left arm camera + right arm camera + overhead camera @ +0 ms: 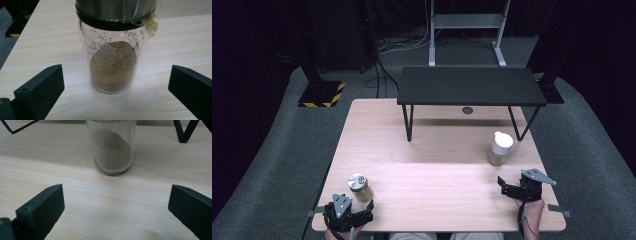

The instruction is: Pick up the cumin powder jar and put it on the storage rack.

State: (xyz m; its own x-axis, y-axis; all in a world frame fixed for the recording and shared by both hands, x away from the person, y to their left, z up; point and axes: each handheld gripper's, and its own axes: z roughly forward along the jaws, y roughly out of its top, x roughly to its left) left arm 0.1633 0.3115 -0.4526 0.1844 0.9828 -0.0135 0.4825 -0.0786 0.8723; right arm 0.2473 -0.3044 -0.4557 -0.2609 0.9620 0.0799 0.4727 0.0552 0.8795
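High view: a pale wooden bench (437,150) stands on grey carpet, with a low black shelf (471,85) on thin metal legs at its far side. Near the front left corner stands a glass jar (359,187) with a round metal lid. Just in front of it sit the left tongs (364,212), held by a hand at the bench edge, turned toward the right. Toward the right, a second jar (500,148) with a white cap stands near the shelf's right leg. The right tongs (504,186) lie near it, closer to the person, held by a hand (530,210) with a forearm coming up from the bottom edge; a grey three-cornered plate tops them.

Left gripper view: the metal-lidded jar (112,62) is close up between the two black jaws, which stand wide apart and touch nothing. The clear glass holds a heap of brown powder, with specks clinging to the inner wall. A black ring sits under the steel lid, with yellowish film at its right side.

Right gripper view: the white-capped jar (111,147) stands farther ahead, beyond the wide-apart jaws. It holds fine grey-brown powder, sloped to one side. The shelf's black legs (186,130) show at the top corners.
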